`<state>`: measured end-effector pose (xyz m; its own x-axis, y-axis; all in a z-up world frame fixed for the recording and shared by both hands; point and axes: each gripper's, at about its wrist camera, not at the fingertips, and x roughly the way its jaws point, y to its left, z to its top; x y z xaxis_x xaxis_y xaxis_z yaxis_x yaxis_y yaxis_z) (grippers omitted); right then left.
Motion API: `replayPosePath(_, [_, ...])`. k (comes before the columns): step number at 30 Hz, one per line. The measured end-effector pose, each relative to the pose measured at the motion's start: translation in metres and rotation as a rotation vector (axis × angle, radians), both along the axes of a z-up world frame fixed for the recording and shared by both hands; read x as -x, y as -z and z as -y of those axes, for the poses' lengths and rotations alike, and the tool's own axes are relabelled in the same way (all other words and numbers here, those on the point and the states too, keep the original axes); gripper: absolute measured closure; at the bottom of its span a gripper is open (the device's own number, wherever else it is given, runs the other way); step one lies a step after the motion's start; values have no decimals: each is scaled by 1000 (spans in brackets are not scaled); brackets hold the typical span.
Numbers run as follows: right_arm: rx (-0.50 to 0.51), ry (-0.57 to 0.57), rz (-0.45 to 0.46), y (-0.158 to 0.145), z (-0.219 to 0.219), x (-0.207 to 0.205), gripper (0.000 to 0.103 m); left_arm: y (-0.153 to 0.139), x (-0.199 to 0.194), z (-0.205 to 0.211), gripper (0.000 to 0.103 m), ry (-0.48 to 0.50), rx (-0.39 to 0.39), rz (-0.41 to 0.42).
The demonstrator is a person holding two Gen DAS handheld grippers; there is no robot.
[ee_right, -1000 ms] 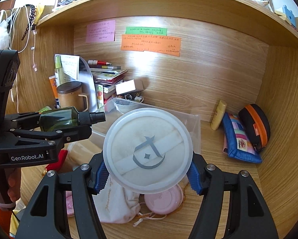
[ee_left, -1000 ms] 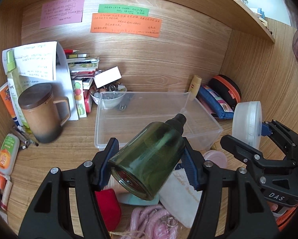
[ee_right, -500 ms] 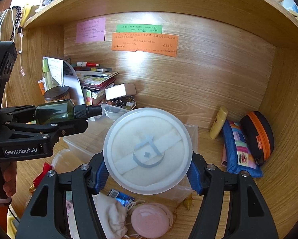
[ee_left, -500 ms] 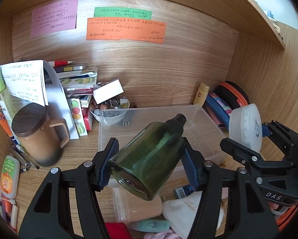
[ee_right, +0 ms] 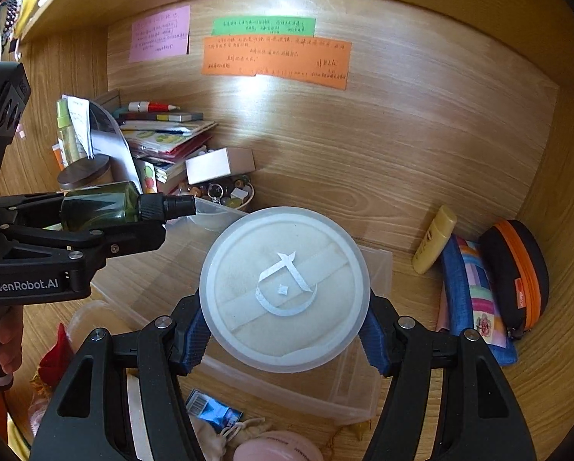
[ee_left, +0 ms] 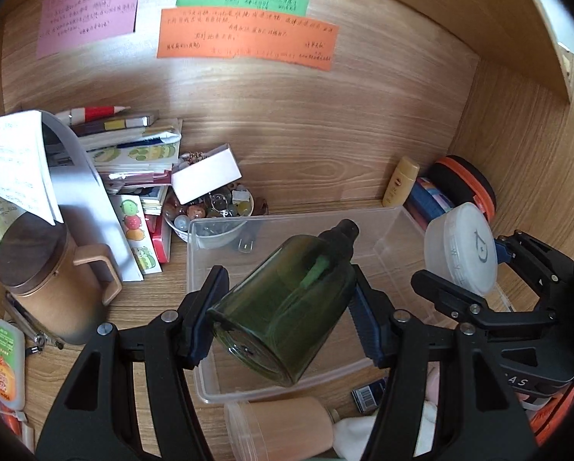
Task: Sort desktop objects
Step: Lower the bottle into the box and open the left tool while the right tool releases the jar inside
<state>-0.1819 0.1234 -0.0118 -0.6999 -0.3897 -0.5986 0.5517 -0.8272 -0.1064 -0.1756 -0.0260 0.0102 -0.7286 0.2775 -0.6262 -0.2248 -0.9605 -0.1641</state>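
Observation:
My left gripper [ee_left: 287,315] is shut on a dark green spray bottle [ee_left: 287,303], held tilted with its black cap pointing forward, over the clear plastic bin [ee_left: 217,388]. In the right wrist view that same bottle [ee_right: 106,205] shows at the left. My right gripper [ee_right: 285,334] is shut on a round frosted white puff case [ee_right: 285,288], flat face toward the camera, above the bin [ee_right: 375,265]. In the left wrist view the case [ee_left: 461,247] hovers by the bin's right end.
A brown lidded mug [ee_left: 45,280], a stack of books [ee_left: 133,153], a bowl of trinkets [ee_left: 214,211] and a white box [ee_left: 206,173] crowd the back left. A yellow tube [ee_right: 434,238], colourful pouch [ee_right: 475,303] and black-orange case [ee_right: 517,272] lie right. Small items litter the front edge.
Both grippers have moved forward into the shelf, carrying the bottle and the puff case from before the bin to over it. The front clutter has slid down out of view.

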Motion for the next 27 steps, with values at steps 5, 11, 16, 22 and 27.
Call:
replayPosePath(5, [-20, -10, 64, 15, 2, 21, 41, 9, 13, -7, 42, 15, 20, 35])
replayPosePath(11, [-47, -14, 131, 32, 7, 40, 41, 20, 27, -11, 42, 12, 27, 76])
replayPosePath(16, [-64, -31, 176, 41, 10, 48, 41, 29, 34, -14, 42, 14, 44, 102])
replayPosePath(22, [-105, -39, 192, 47, 13, 52, 41, 35, 40, -15, 42, -15, 61, 116])
replayPosePath(27, [-127, -65, 215, 50, 20, 57, 41, 42, 48, -17, 42, -18, 58, 145])
